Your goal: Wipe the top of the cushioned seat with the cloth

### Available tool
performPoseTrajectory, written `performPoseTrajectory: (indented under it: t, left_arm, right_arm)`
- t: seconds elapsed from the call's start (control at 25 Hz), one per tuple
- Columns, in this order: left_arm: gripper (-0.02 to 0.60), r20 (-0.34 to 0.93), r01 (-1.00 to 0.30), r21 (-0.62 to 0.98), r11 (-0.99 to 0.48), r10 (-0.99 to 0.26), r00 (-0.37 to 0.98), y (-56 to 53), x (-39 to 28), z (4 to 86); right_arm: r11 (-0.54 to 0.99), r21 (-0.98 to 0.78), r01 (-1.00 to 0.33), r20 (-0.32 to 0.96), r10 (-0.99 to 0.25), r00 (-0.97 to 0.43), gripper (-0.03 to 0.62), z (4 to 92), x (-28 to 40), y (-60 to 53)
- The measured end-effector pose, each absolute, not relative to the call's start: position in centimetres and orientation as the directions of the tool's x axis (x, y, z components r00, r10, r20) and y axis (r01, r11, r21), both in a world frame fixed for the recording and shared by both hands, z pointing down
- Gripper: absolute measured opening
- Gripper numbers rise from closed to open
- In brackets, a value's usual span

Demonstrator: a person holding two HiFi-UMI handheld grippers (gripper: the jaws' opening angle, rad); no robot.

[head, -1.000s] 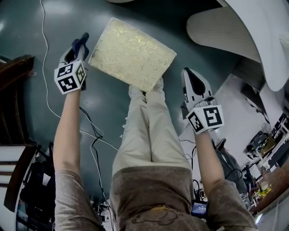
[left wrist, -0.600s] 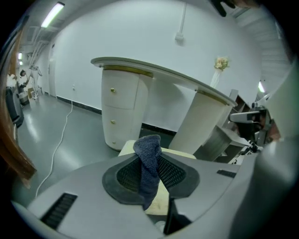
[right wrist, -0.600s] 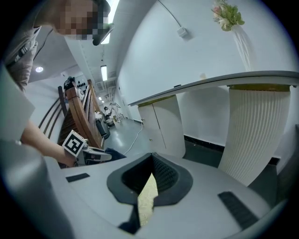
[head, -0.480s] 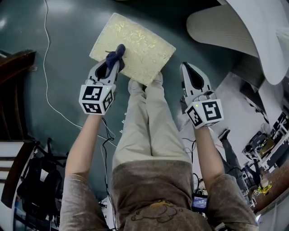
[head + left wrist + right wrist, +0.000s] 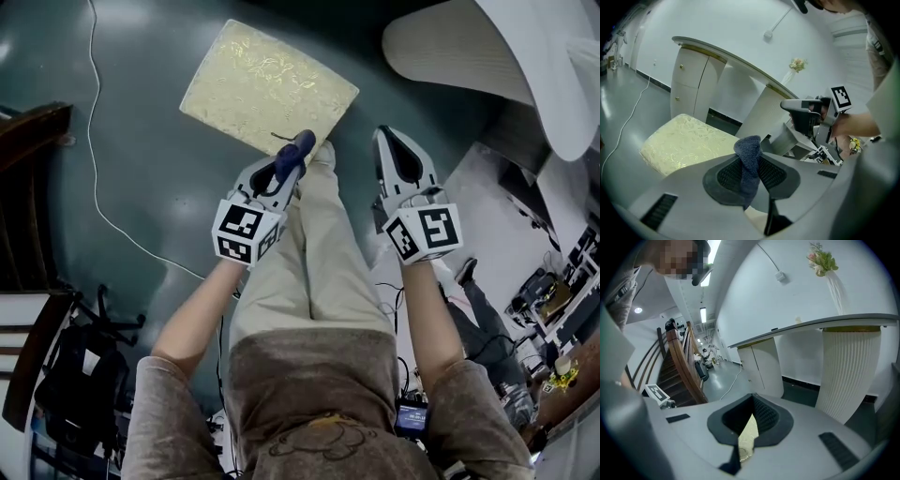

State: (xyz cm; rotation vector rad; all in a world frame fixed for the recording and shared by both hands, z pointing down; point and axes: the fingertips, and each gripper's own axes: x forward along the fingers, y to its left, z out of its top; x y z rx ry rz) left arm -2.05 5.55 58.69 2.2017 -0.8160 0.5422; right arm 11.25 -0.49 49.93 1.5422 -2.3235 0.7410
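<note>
The cushioned seat (image 5: 267,86) is a cream, gold-patterned pad low on the dark floor, just beyond the person's feet. My left gripper (image 5: 289,161) is shut on a dark blue cloth (image 5: 296,150) and hovers at the seat's near edge, over the person's leg. In the left gripper view the cloth (image 5: 749,157) bunches up between the jaws, with the seat (image 5: 689,143) ahead to the left and my right gripper (image 5: 808,115) in the air to the right. My right gripper (image 5: 397,150) is shut on nothing, right of the seat. A sliver of the seat (image 5: 749,434) shows behind its jaws.
A white curved counter (image 5: 487,56) on a ribbed base (image 5: 848,371) stands at the right. A white cable (image 5: 94,141) trails over the floor on the left. A dark wooden staircase (image 5: 28,150) lies further left. White cabinets (image 5: 693,79) stand behind the seat.
My left gripper has carried the cloth from the seat's left side across its near edge, to the right and closer to the person. The right gripper has barely moved.
</note>
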Motion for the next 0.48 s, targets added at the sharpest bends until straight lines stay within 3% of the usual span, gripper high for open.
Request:
performPoseTrajectory:
  t: [0.48]
  left_arm:
    - [0.095, 0.618, -0.638, 0.505, -0.582, -0.273, 0.738, 9.8, 1.6, 64.1]
  right_arm:
    - [0.313, -0.277, -0.909, 0.488, -0.769, -0.413, 0.002, 51.3, 12.4, -0.4]
